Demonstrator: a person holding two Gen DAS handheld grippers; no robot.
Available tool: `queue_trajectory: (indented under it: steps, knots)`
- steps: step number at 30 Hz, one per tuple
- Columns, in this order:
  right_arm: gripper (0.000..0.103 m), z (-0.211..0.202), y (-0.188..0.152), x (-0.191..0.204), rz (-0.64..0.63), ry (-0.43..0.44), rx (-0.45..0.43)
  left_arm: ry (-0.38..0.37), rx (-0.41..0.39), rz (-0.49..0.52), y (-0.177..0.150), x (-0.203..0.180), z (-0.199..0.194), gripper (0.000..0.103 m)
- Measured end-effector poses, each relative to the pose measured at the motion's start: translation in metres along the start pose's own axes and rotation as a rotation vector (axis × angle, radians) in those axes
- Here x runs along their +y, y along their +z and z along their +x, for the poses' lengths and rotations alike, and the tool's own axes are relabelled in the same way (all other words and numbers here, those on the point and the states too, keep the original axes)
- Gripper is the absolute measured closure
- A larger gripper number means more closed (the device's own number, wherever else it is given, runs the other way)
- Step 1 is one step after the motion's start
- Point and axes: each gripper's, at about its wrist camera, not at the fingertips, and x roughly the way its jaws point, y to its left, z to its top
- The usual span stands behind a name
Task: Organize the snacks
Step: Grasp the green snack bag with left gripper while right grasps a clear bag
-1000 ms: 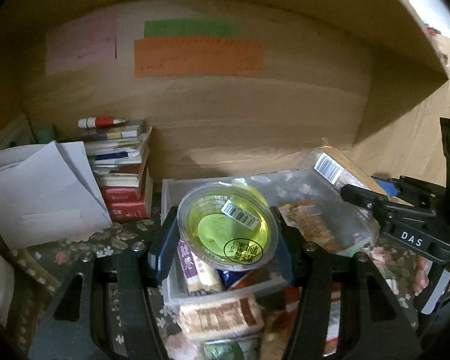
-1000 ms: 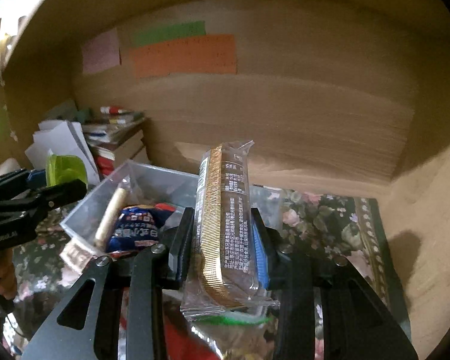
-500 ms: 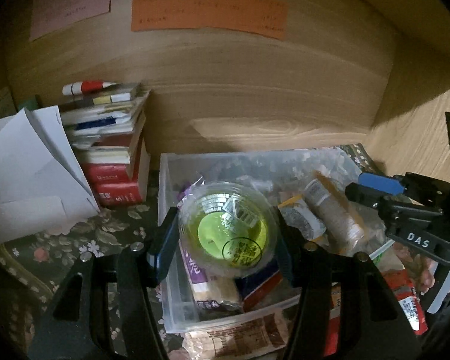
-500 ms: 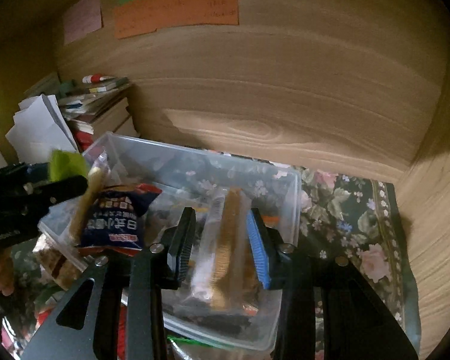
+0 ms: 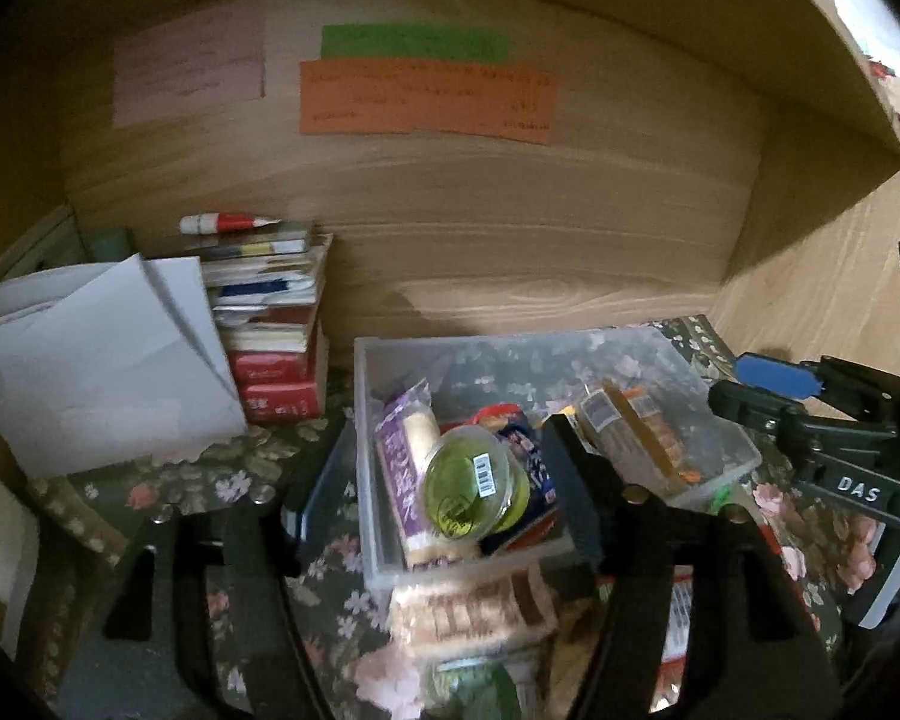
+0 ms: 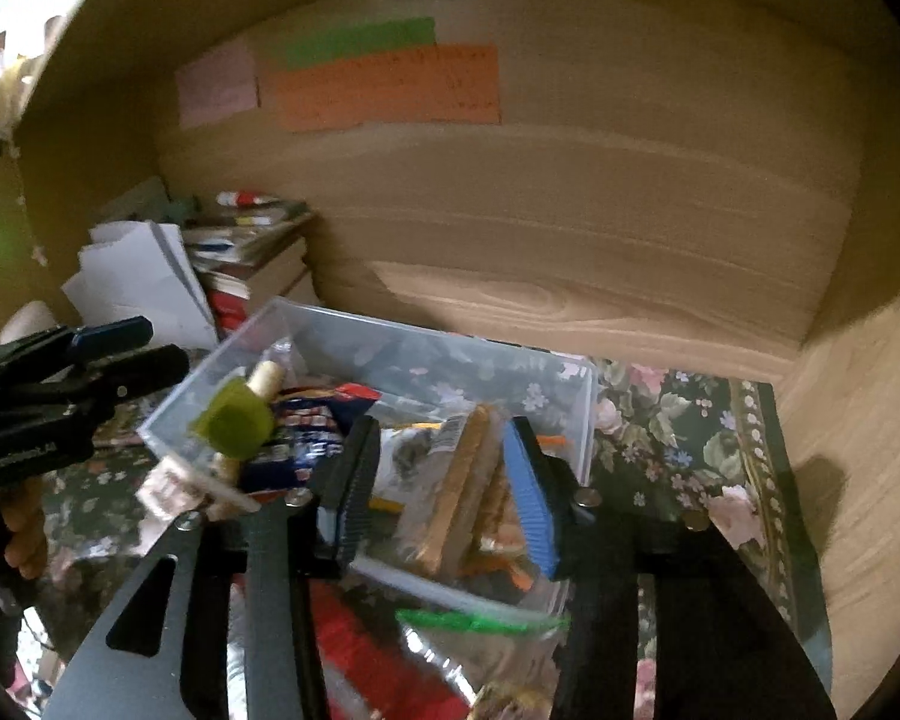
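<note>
A clear bin of snacks sits on a floral cloth inside a wooden alcove, its far rim close to the back wall. To its left a book stack and loose papers crowd the corner; to its right the cloth runs bare to the side wall, leaving room on that side.

The left gripper hangs spread wide over the bin's near left part, holding nothing. A green jelly cup lies tilted inside the bin between its fingers, touching neither, resting against a purple-wrapped cake and a blue packet. A brown snack pack lies on the cloth just outside the near rim.

The right gripper is likewise parted and empty above the bin's near right part. A wrapped biscuit bar lies in the bin between its fingers, free of both pads. A green-edged bag lies below the bin's near rim.
</note>
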Motion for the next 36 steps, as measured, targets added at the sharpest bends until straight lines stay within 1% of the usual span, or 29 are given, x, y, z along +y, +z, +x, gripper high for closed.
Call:
queue_trajectory:
  steps: [2,5,9,11,15,19,26,32,36]
  knots:
    - [0.054,-0.007,-0.004,0.003,0.002,0.009,-0.010,0.001,0.005,-0.002,-0.008,0.001,-0.005,0.036]
    - [0.049,-0.019,-0.014,0.008,0.002,0.019,-0.022,0.005,0.020,-0.001,-0.021,0.002,-0.013,0.036]
    - [0.045,-0.030,-0.030,0.012,0.013,0.031,-0.025,0.011,0.041,-0.002,-0.041,0.002,-0.022,0.035]
    - [0.042,-0.036,-0.038,0.012,0.019,0.020,-0.028,0.009,0.055,-0.010,-0.052,0.003,-0.026,0.035]
    - [0.041,-0.045,-0.058,0.002,0.053,-0.009,-0.019,0.005,0.088,-0.018,-0.072,0.004,-0.029,0.035]
    - [0.041,-0.048,-0.078,-0.013,0.101,-0.041,0.017,-0.001,0.131,-0.032,-0.092,0.005,-0.029,0.035]
    - [0.041,-0.045,-0.105,-0.029,0.158,-0.047,0.086,-0.012,0.182,-0.037,-0.122,0.002,-0.028,0.035]
    - [0.040,-0.035,-0.116,-0.028,0.160,-0.015,0.124,-0.042,0.216,-0.036,-0.130,-0.006,-0.017,0.035]
    - [0.040,-0.023,-0.115,-0.026,0.143,-0.004,0.147,-0.047,0.228,-0.021,-0.129,-0.015,-0.005,0.034]
